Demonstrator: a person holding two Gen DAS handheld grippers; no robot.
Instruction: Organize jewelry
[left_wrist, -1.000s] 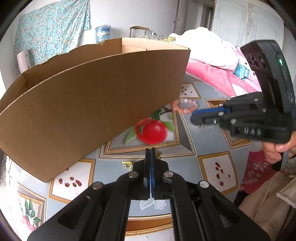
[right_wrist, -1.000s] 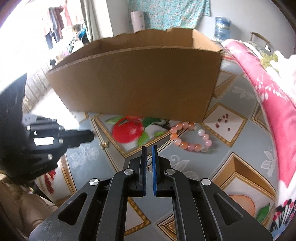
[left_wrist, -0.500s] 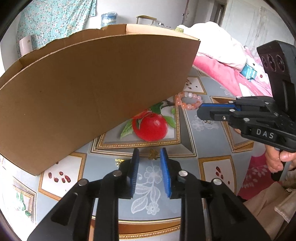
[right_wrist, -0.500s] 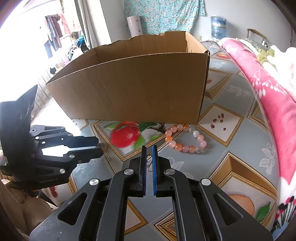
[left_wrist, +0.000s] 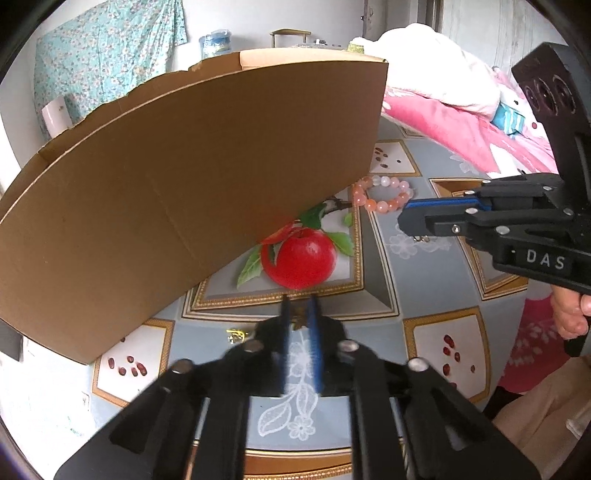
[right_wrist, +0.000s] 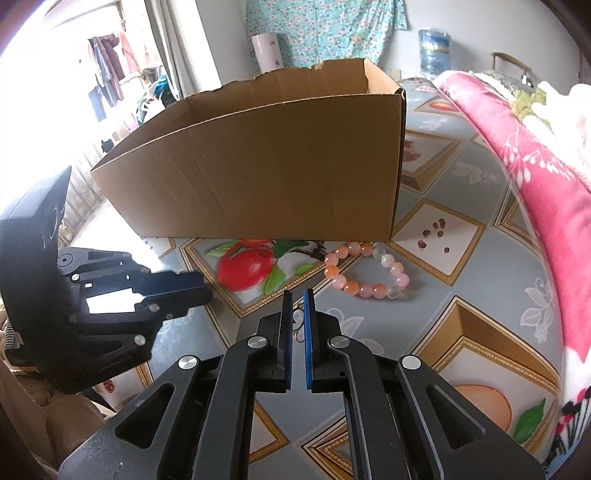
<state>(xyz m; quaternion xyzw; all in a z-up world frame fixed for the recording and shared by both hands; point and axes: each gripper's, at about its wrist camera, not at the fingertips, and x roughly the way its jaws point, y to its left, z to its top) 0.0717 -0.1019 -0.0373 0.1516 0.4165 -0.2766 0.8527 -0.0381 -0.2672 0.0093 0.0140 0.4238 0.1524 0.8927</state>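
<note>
A small gold jewelry piece (left_wrist: 297, 325) lies on the patterned tablecloth between the pads of my left gripper (left_wrist: 299, 301), whose jaws are closing on it. My right gripper (right_wrist: 298, 293) is shut on a thin gold chain piece (right_wrist: 297, 325); in the left wrist view its small rings (left_wrist: 421, 238) hang under the right gripper (left_wrist: 404, 218). A pink bead bracelet (right_wrist: 365, 291) lies by the corner of the open cardboard box (right_wrist: 277, 166), ahead of both grippers. In the right wrist view my left gripper (right_wrist: 201, 286) is low at the left.
Another small gold piece (left_wrist: 236, 336) lies on the cloth left of my left gripper. The cardboard box (left_wrist: 184, 184) fills the left and middle. A pink blanket (right_wrist: 535, 166) runs along the right. A person's hand (left_wrist: 569, 314) holds the right gripper's handle.
My left gripper opened, moved forward over the gold piece on the cloth and narrowed around it. The right gripper stayed shut and almost still.
</note>
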